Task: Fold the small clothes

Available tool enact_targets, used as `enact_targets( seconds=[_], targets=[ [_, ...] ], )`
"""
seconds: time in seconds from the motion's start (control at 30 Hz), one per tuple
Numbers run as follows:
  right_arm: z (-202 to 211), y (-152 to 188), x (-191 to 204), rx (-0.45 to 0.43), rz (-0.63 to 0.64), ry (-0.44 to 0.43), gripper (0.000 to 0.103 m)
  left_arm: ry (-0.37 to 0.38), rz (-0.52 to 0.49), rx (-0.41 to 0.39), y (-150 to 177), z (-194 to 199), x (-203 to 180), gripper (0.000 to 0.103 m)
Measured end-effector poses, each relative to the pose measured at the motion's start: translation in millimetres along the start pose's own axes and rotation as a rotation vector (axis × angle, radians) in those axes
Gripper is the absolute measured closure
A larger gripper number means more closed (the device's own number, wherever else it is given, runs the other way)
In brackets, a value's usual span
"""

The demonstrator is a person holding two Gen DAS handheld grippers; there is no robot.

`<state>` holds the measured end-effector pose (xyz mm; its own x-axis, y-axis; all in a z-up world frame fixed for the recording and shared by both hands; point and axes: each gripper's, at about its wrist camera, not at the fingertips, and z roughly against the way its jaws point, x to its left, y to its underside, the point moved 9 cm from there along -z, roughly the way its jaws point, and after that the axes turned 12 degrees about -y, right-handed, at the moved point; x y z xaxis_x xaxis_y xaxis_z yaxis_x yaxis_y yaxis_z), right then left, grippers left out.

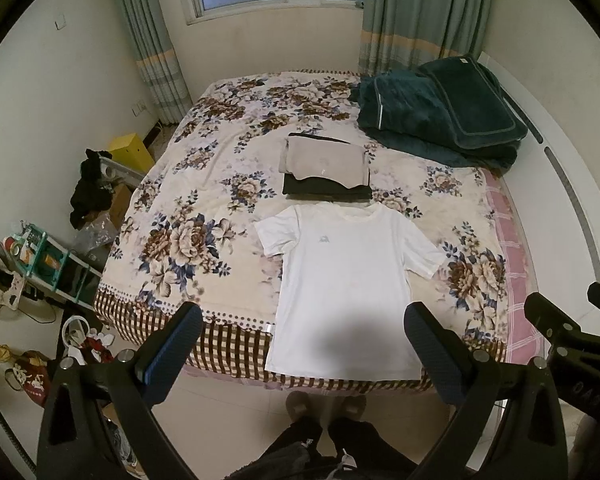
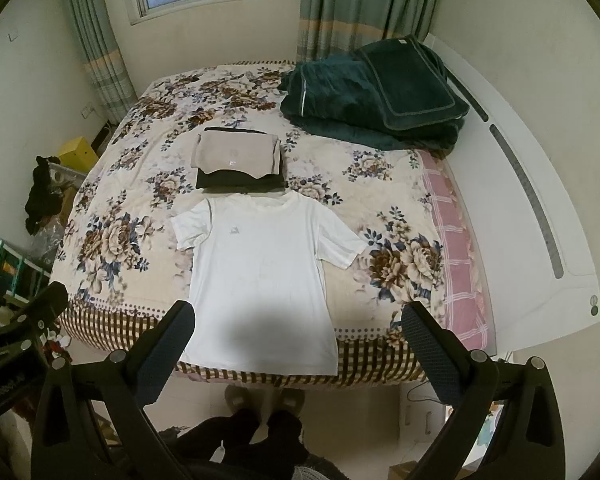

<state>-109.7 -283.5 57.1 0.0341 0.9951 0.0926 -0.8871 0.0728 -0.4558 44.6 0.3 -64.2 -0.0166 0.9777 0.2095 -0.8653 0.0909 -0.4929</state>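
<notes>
Shirt: white T-shirt (image 1: 348,292) spread flat near the foot of the bed (image 1: 204,208), sleeves out, collar toward the window.
Stack: folded beige and dark clothes (image 1: 326,168) just beyond the collar.
Bedding: floral cover; plush green blanket (image 1: 440,120) heaped far right.
Left gripper (image 1: 304,340): above the hem, jaws wide, empty.
Right gripper (image 2: 298,336): likewise wide, empty.

White T-shirt (image 1: 348,288) lies flat, sleeves spread; beyond its collar, a folded beige-and-dark stack (image 1: 326,168), perhaps touching.
</notes>
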Motion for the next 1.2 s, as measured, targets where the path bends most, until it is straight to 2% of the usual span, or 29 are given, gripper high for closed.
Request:
enact_targets(
  seconds=[0.3, 1.2],
  targets=[
    [3.4, -0.6, 3.4, -0.004, 0.004, 0.002, 0.000, 0.002, 0.005, -0.008, -1.7, 4.1, 9.7, 0.000],
    [15.9, -5.2, 5.3, -0.022, 0.010, 0.009, 0.000, 0.006, 0.009, -0.023, -8.3, 16.0, 1.9, 0.000]
  ],
)
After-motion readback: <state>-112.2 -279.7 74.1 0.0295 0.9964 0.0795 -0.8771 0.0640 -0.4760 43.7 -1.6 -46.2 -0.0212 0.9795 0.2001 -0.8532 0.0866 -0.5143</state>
